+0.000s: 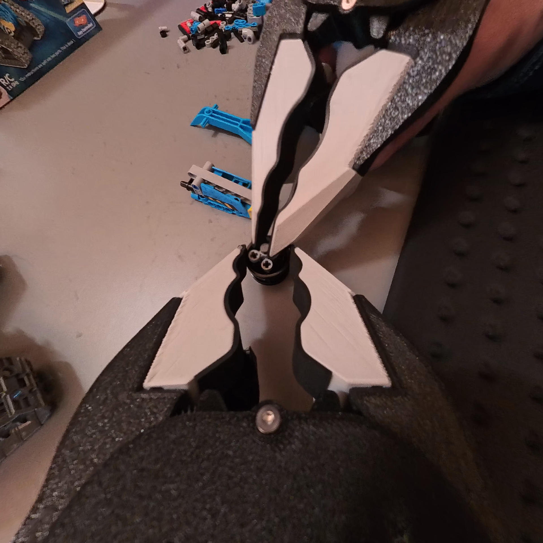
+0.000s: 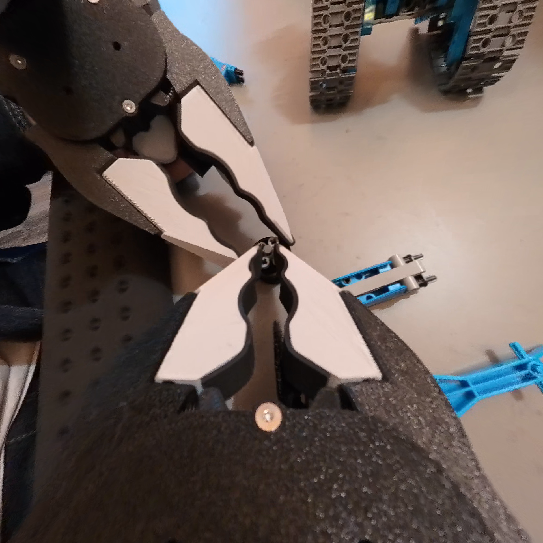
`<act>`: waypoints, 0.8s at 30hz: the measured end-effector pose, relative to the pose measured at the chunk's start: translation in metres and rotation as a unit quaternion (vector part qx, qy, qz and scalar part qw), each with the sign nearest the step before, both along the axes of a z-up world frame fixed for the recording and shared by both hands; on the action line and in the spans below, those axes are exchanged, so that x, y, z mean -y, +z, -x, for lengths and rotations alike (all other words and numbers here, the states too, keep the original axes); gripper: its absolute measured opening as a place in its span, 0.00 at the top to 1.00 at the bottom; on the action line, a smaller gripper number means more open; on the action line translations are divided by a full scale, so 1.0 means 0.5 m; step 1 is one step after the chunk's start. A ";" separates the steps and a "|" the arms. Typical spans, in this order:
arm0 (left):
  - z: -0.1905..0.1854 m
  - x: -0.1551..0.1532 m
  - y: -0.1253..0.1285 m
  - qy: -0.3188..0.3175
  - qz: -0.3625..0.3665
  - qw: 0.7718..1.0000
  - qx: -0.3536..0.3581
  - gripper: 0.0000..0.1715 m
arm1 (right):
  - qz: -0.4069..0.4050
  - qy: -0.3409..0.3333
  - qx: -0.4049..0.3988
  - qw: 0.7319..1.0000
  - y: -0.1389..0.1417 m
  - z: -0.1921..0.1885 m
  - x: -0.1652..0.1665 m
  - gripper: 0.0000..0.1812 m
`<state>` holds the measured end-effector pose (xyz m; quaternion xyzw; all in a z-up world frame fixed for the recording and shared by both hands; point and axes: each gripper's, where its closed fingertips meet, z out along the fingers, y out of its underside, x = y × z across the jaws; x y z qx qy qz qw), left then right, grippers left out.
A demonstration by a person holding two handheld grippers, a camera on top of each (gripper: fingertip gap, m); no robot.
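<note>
Left wrist view: the left gripper [image 1: 269, 260] clamps a small black round part [image 1: 268, 269] between its fingertips above the pale table [image 1: 102, 205]. The right gripper [image 1: 263, 245], entering from 12 o'clock, pinches a small grey pin [image 1: 265, 248] on that part's top (details blurred). Blue pieces [image 1: 223, 188] lie at 10 o'clock; a tracked model [image 2: 393, 50] stands at 1 o'clock in the right wrist view.

Warm dim light, blurred edges
</note>
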<state>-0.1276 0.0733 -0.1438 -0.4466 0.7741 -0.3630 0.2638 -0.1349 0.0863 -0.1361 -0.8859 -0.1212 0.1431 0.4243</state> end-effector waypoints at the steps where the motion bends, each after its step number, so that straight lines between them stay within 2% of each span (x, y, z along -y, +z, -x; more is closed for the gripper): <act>1: 0.000 0.000 0.000 0.001 0.000 1.000 0.000 0.84 | -0.007 -0.008 0.006 1.000 0.000 0.001 -0.002 0.97; 5: 0.000 -0.002 -0.001 0.003 -0.005 1.000 0.002 0.84 | -0.012 -0.027 0.015 0.999 0.000 0.001 -0.002 0.98; 9: 0.000 -0.002 -0.003 0.003 0.004 1.000 -0.001 0.83 | -0.030 -0.032 0.079 0.996 0.002 -0.002 -0.002 0.99; 16: -0.002 0.000 0.005 0.001 0.011 1.000 0.012 0.83 | -0.041 -0.035 0.029 0.998 0.014 -0.006 0.001 1.00; 24: -0.002 0.002 -0.005 0.000 -0.005 1.000 0.004 0.83 | -0.032 -0.034 0.016 0.999 0.005 -0.007 0.003 1.00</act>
